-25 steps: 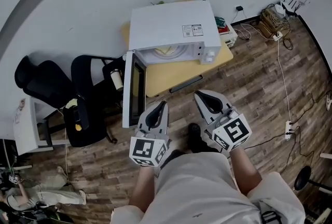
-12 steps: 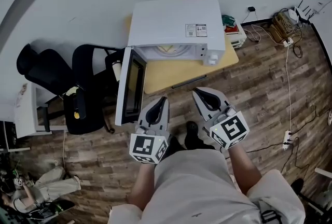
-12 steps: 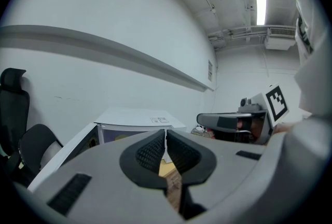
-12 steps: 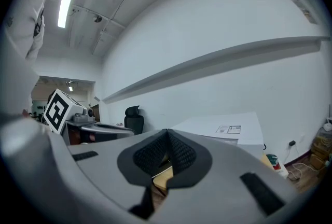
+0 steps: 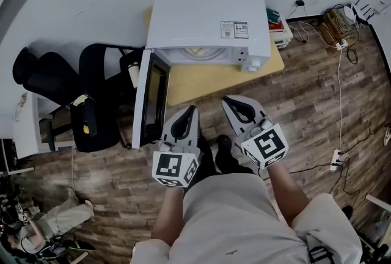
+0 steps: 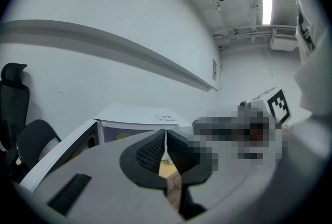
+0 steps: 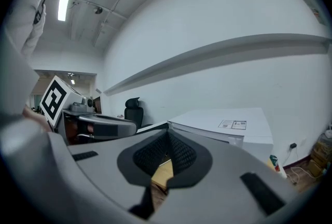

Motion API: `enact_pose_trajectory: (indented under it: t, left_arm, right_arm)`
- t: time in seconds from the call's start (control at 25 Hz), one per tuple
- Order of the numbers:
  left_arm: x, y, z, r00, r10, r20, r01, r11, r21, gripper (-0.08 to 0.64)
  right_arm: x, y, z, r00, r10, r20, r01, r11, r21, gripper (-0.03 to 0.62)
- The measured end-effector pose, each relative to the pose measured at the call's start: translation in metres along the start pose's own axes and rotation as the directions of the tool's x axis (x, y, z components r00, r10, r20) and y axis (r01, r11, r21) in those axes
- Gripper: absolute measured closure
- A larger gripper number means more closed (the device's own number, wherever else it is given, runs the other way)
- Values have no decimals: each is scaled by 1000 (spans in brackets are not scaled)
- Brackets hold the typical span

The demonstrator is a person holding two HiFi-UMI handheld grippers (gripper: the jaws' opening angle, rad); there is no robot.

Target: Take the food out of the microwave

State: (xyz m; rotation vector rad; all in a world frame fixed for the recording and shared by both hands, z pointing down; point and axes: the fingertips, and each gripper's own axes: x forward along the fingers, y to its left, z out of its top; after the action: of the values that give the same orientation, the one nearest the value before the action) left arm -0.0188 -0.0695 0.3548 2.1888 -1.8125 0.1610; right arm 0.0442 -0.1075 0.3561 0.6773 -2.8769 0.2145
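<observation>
Both units have closed in on the microwave since a second ago: the strip of floor between the tips and the tabletop is narrower in the head view, and the oven sits larger in frame. Left hand-held gripper has its jaws pressed together with nothing between them, and the right hand-held gripper is the same, pads meeting and empty. Neither touches anything yet; both hang just short of the tabletop edge, aimed at the oven. Door is swung fully open to the left. Food is still inside the cavity and shows only as a pale yellow sliver under the top panel, so I can't tell what sort of dish it's on. Risks as I read them: going in with the jaws together just shoves the dish to the back, so spread them before entry. The left unit is the one nearer the open door, and drifting sideways could knock it. The head view is blocked by the oven roof, so the grasp would be half blind and a shallow pinch on the rim could tip the dish as it clears the cavity lip. Office chairs are well clear, no issue there
</observation>
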Motion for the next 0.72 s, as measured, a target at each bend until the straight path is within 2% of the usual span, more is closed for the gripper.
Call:
enact_pose_trajectory:
  t: [0.32, 0.72]
  left_arm:
    - [15, 28, -11, 1000, -14, -3, 14, 1000, -8, 549]
    - [40, 61, -29, 999, -36, -30, 37, 999, 11, 549]
  right_arm:
    - [35, -4, -24, 997, 16, -81, -21, 998, -61, 583]
    - [71, -9, -41, 990, -12, -144, -6, 993, -119, 545]
